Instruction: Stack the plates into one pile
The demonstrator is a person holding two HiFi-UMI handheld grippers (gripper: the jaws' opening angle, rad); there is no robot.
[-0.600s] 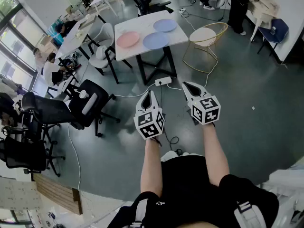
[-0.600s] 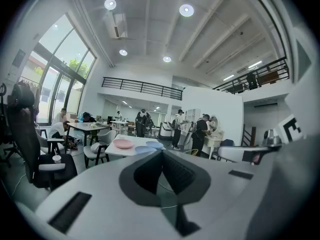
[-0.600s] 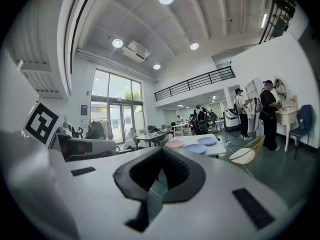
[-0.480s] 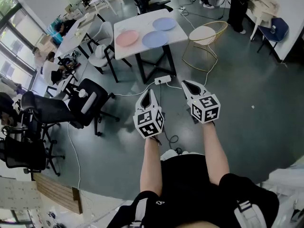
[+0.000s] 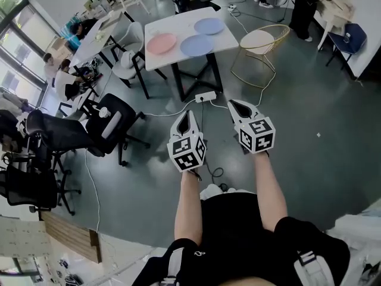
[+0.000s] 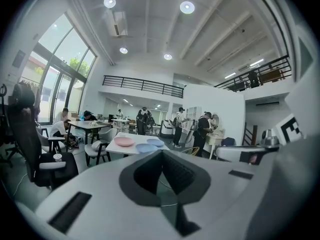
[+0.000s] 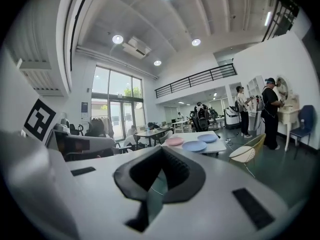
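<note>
Resting flat on a white table (image 5: 178,22) are three round, shallow plates, none of them stacked on another. In the head view the pink plate (image 5: 162,43) lies toward the table's left side. The near blue plate (image 5: 196,44) lies just to its right, with a strip of bare tabletop between them. The far blue plate (image 5: 209,26) lies closer to the table's far right corner, just beside the near blue one. All three have a plain, matte surface with a low raised rim, and the two blue plates share the same pale shade.

The left gripper (image 5: 189,117) and the right gripper (image 5: 234,104) are held side by side over the grey floor, both pointing toward the table and well apart from it. Each carries its marker cube at the rear.

In the left gripper view, the jaws meet at the tip and nothing is between them. The pink plate (image 6: 124,141) and the blue plates (image 6: 146,147) appear beyond the tip. In the right gripper view, the jaws are likewise pressed together and empty.

A yellow wire chair (image 5: 259,40) with a cream seat stands just right of the table. A white power strip (image 5: 205,98) lies on the floor between the table and the grippers.
</note>
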